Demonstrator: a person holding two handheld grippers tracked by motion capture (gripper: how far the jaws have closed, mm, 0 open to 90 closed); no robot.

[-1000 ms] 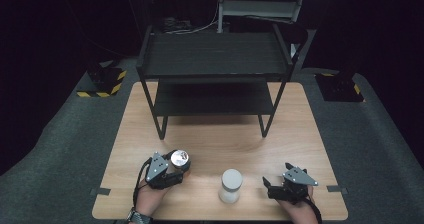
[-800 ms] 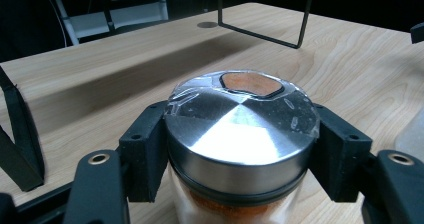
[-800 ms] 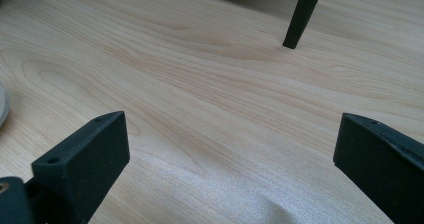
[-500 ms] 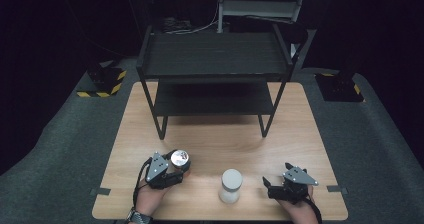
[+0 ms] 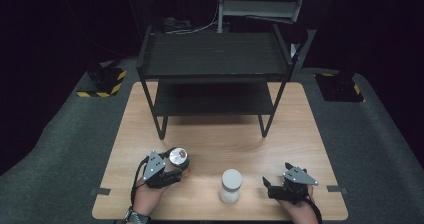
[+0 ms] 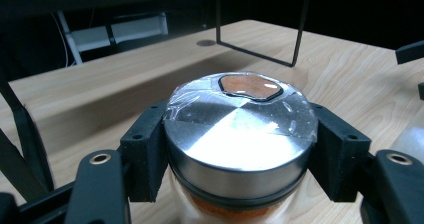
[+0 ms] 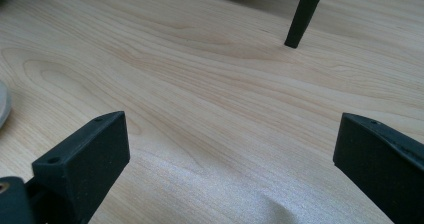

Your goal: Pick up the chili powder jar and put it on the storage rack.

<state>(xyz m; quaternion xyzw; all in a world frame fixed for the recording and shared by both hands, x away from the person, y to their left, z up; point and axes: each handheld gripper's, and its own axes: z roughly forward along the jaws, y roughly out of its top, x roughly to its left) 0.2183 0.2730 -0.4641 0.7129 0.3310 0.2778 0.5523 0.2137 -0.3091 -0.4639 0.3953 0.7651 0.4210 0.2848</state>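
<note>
Wooden table (image 5: 300,134), dark studio: your left gripper (image 6: 240,149) clamps a steel-lidded jar (image 6: 240,134) between its jaws, while your right gripper (image 7: 225,149) rests with jaws spread wide, a white container (image 5: 231,185) standing between them.

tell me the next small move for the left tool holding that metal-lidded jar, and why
Probably lift the jar a little off the table. The left tool has its jaws pressed on both sides just under the metal lid, so the grip looks set, and the jar seems to stand on the wood. The right tool is open over bare wood, apart from the white container, so nothing blocks a lift.
</note>
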